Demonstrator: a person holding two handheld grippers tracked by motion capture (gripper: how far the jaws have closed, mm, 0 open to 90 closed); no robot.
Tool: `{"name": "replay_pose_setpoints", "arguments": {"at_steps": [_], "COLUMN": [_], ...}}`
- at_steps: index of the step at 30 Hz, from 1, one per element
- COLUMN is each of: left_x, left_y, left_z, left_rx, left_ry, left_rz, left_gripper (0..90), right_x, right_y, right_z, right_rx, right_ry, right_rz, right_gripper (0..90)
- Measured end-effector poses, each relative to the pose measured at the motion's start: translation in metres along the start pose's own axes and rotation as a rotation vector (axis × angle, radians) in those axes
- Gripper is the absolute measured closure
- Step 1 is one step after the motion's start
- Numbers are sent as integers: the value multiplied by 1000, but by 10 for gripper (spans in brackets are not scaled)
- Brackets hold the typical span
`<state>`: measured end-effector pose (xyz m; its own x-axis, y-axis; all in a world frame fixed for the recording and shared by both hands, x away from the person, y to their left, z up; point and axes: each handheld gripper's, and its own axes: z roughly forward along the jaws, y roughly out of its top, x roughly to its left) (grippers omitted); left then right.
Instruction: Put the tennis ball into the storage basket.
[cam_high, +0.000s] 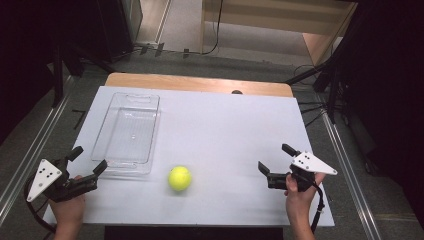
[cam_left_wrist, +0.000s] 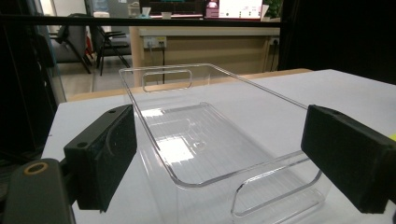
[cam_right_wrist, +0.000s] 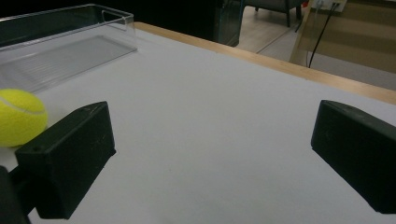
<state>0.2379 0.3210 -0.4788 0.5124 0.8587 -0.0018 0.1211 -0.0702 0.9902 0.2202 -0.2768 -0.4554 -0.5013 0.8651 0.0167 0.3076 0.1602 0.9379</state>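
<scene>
A bin (cam_high: 127, 132) sits on the left part of the surface (cam_high: 230, 125) and reaches from the near side toward the far side. A ball (cam_high: 180, 178) lies on the surface just right of the bin's near corner, near the middle of the near edge. The left hand-held gripper (cam_high: 87, 161) is at the near left corner, right by the bin's near end. The right hand-held gripper (cam_high: 274, 157) is at the near right, well apart from the ball. The ball lies between the two grippers.
</scene>
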Motion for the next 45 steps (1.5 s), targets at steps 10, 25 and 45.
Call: {"name": "replay_pose_setpoints", "arguments": {"at_steps": [10, 25, 45], "left_x": [0, 0, 0], "left_y": [0, 0, 0], "left_z": [0, 0, 0], "left_rx": [0, -2, -4], "left_ry": [-2, -4, -4], "left_rz": [-1, -2, -6], "left_gripper": [111, 111, 110], "right_x": [11, 27, 47], "right_y": [10, 24, 36], "right_z": [13, 33, 59], "right_rx": [9, 34, 83], "right_ry": [44, 109, 204], "right_rz": [-24, -67, -112], "right_gripper": [0, 0, 0]}}
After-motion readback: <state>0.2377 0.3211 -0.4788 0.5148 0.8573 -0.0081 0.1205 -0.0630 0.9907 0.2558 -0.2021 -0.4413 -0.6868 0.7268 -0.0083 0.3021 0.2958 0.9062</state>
